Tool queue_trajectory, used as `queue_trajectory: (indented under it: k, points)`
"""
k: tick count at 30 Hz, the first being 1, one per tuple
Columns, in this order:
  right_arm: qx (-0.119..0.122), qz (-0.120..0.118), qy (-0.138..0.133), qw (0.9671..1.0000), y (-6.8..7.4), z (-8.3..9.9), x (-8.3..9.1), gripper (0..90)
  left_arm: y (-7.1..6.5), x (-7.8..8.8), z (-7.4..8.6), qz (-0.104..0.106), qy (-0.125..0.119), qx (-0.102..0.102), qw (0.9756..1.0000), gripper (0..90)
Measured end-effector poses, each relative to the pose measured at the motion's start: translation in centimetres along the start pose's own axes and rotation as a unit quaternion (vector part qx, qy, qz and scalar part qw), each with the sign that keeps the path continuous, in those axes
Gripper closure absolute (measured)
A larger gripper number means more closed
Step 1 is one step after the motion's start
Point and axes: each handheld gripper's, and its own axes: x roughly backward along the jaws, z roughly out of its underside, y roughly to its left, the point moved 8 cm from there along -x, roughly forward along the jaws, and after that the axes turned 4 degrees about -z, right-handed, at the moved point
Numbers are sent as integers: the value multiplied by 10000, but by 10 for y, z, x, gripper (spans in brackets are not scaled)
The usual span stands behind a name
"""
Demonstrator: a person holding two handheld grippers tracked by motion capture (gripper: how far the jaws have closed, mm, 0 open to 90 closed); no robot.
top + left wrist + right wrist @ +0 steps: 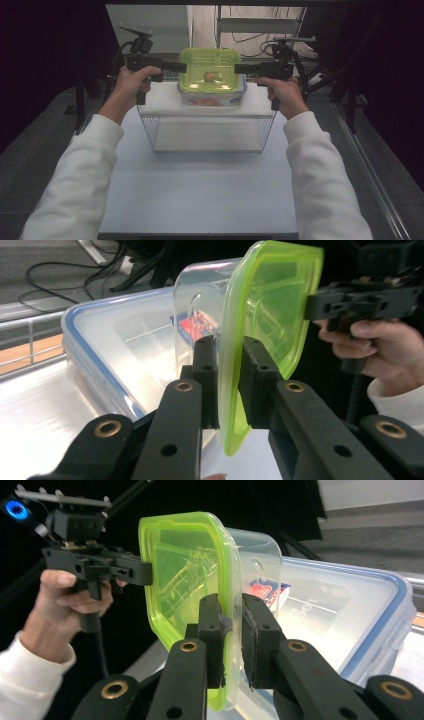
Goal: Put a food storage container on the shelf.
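We keep the left gripper (pixel 183 66) and right gripper (pixel 237 68) clamped level on the green-lidded container (pixel 211 75), lifting it evenly above the blue-rimmed box (pixel 212 101).

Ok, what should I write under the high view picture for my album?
Two grippers, left gripper and right gripper, hold a green-lidded container by opposite edges above a wire basket.
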Motion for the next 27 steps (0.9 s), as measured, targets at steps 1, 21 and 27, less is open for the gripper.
queue_trajectory:
  k: [1, 21, 27]
  points:
    - [-12, -8, -29, 10000, -2, -1, -1, 794, 2, -1, -2, 10, -27, 65, 10000, 799]
    - [-531, 322, -239, 9978, -33, -9, -16, 675, 23, -27, -13, 100, -263, 706, 9971, 707]
    - [-602, 375, -231, 9972, -35, -8, -16, 616, 27, -30, -13, -59, -251, 658, 9975, 560]
